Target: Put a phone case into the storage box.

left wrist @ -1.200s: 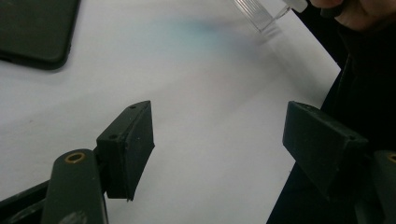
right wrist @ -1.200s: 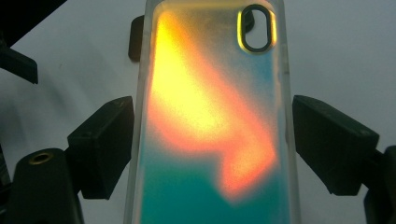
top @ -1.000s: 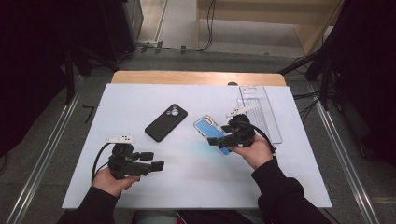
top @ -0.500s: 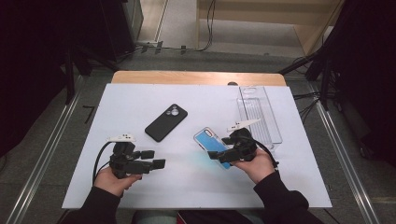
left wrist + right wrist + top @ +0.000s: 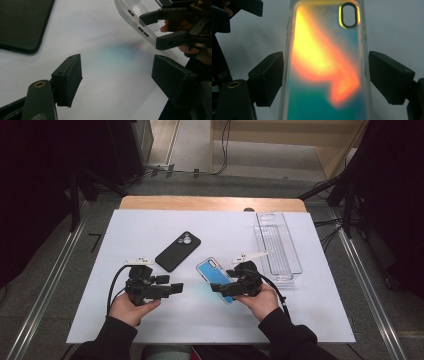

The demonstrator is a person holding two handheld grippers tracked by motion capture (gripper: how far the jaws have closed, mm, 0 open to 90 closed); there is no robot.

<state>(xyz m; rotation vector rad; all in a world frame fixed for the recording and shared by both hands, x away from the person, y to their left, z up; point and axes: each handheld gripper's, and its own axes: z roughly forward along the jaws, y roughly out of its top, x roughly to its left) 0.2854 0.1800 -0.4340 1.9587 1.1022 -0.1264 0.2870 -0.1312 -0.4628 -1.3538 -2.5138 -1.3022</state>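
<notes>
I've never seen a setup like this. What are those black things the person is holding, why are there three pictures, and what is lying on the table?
No robot here: a person holds a hand-held two-jaw gripper in each hand. The high view looks down from above the table. Each of the other two pictures comes from a camera riding on one gripper, looking along its black jaws.

The left gripper is open over bare table. The right gripper has its open jaws on either side of a colourful phone case, not yet squeezing it; I can't tell whether the case is lifted.

On the table also lie a black phone and a clear plastic tray.
</notes>
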